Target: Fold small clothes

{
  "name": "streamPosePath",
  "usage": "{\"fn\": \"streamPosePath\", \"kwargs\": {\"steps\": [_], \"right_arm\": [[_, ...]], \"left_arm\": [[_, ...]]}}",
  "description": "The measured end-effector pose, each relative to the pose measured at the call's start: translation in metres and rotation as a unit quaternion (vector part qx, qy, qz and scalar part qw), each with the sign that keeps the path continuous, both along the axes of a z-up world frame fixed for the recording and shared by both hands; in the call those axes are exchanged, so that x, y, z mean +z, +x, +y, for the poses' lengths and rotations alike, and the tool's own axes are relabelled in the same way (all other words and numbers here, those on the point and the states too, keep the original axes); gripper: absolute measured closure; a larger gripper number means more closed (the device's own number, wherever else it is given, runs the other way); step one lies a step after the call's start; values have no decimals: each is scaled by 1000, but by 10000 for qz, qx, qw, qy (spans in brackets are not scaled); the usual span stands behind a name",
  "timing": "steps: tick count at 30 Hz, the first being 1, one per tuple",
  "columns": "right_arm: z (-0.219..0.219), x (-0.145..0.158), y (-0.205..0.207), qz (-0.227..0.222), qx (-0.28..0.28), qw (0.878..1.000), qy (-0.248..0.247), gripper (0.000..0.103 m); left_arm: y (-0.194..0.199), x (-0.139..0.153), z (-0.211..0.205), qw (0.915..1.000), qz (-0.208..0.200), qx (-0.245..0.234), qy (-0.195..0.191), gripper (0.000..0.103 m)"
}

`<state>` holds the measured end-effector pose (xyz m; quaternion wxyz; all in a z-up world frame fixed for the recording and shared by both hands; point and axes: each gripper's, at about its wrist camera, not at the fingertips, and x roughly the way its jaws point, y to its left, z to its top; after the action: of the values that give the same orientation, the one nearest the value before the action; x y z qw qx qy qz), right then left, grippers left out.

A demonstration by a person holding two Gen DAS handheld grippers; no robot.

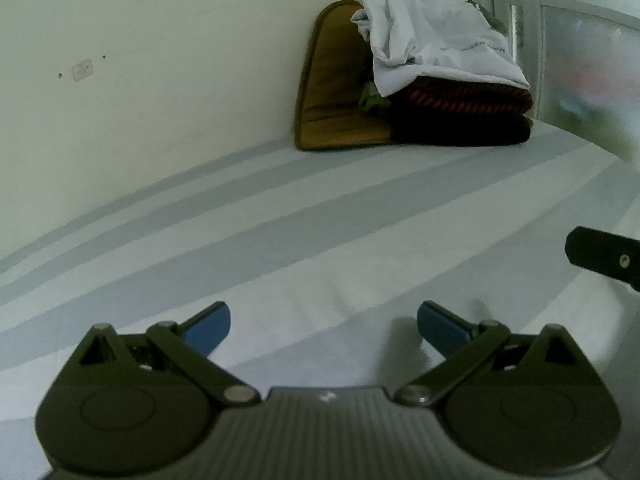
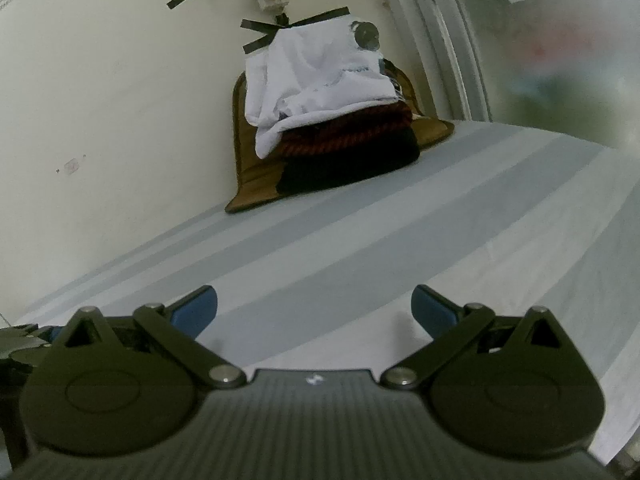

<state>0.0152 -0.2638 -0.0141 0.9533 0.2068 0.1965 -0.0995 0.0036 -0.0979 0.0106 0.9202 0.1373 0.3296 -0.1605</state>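
We see a bed with a pale blue and grey striped sheet (image 1: 320, 216), viewed from two wrist cameras held low over it. Both tools are empty. Our left tool (image 1: 324, 324) has its blue-tipped fingers spread wide, nothing between them; our right tool (image 2: 314, 308) is spread just as wide and also holds nothing. A dark part of the right tool shows at the right edge of the left view, so the two sit side by side.

The clothes are well apart from us, stacked in the far corner where the cream wall (image 1: 160, 60) meets a frosted window (image 2: 560, 48). On top lies a white garment (image 2: 320, 80), crumpled and draped loosely — its hem hangs down over the left side of the pile. Under it sits a folded red-and-black striped garment (image 2: 352, 132), then a folded black garment (image 2: 352, 164). The stack rests on a brown quilted mat (image 1: 332, 80) that leans up against the wall.

We judge the white garment to be light, thin and limp: it will sag and slide when lifted, and it will not hold a shape. It is the only piece not yet folded. The hanging lower edge looks the easiest place to pinch, one tool at each corner, so that it spreads flat on the open sheet. A single pinch at the middle would likely bunch it.
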Motion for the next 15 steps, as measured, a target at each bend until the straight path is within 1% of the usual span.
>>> {"fn": "streamPosePath", "kwargs": {"steps": [5,15], "right_arm": [[0,2,0,-20,17,10000,-39,0],[-1,2,0,-16,25,10000,-27,0]], "left_arm": [[-1,0,0,10000,-25,-12,38,0],[1,-1,-2,9999,-31,110,64,0]]}}
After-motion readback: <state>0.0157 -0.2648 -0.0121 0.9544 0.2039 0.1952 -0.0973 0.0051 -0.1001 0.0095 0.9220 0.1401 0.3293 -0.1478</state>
